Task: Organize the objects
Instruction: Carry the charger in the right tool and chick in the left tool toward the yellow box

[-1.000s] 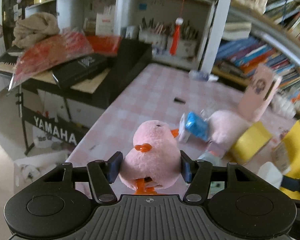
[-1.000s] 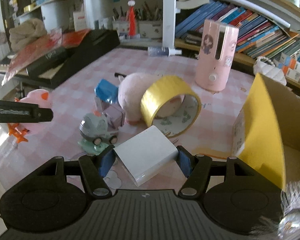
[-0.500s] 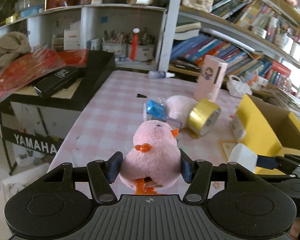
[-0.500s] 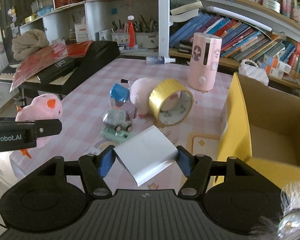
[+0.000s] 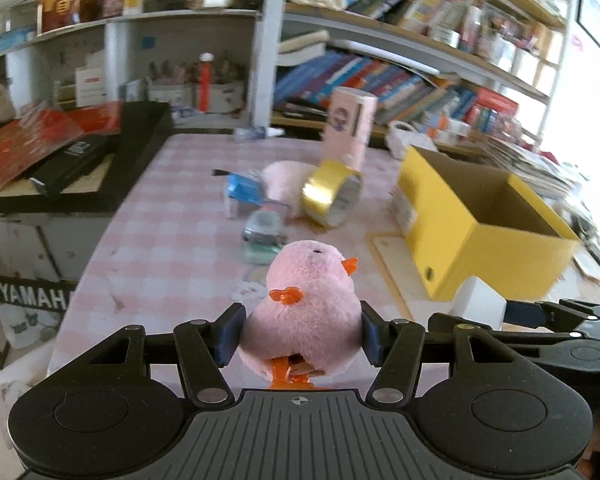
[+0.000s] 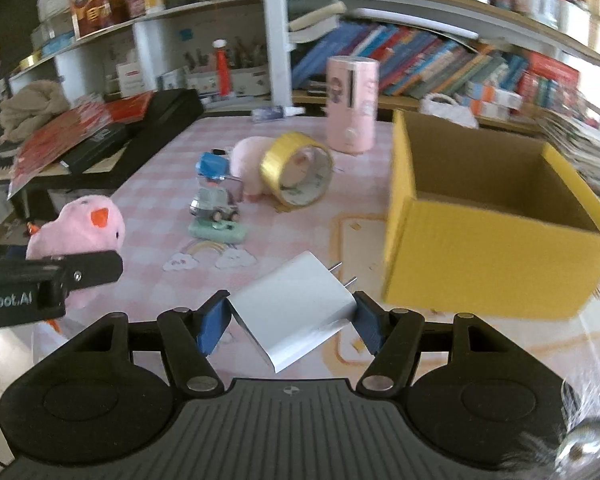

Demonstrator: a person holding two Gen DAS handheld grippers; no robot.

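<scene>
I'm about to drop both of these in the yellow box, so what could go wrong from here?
The white charger sits skewed in the right gripper, held near its corners, so it may twist free early. The yellow box has a tall near wall that the charger's prongs could catch. The soft pink plush chick in the left gripper may cling to the pads on release.

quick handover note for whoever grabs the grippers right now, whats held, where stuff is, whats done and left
Left gripper: shut on the pink plush chick, held above the table's near edge.
Right gripper: shut on the white charger, prongs pointing toward the yellow box.
The box stands open at the right; nothing shows in the part of its inside that is visible.
Still on the checked table: gold tape roll, second pink plush behind it, toy car on its green base, blue item, pink cylinder.
Left to do, probably: drop both held things in the box, then clear the rest.
</scene>
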